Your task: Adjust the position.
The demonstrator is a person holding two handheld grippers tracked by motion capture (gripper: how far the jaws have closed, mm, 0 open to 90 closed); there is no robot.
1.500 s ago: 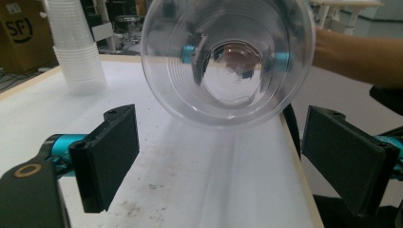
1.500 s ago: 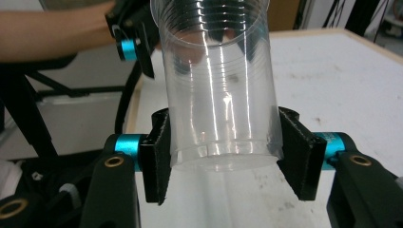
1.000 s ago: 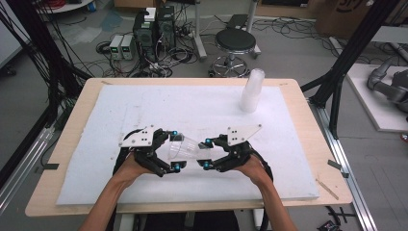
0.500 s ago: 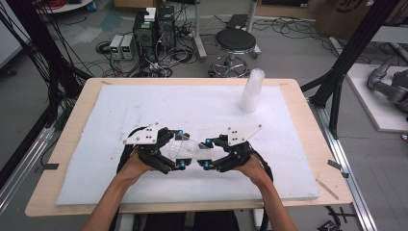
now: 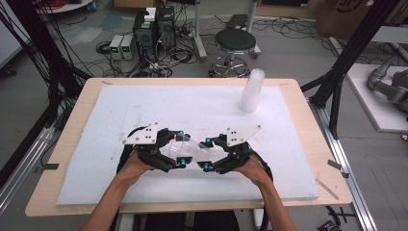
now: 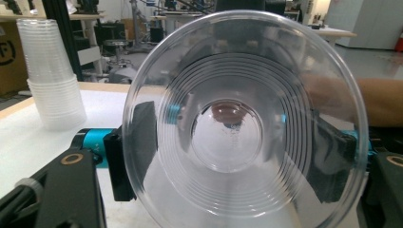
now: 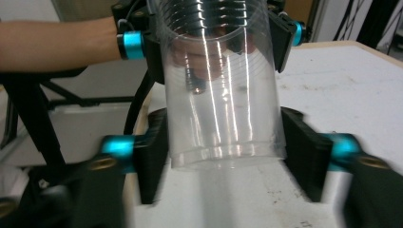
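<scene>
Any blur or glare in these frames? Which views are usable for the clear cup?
Right gripper view: motion blur smears the near jaws and bottom edge; bright vertical glare streaks run down the clear plastic cup. Left gripper view: sharp; the cup's mouth faces the lens, its rings bending what lies behind; the stack of cups reads clearly. High view: even light, soft shadows, but the cup almost vanishes against the white foam mat.

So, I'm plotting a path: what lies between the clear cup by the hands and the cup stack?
Nothing: the high view shows bare white mat between the clear cup and the cup stack.
</scene>
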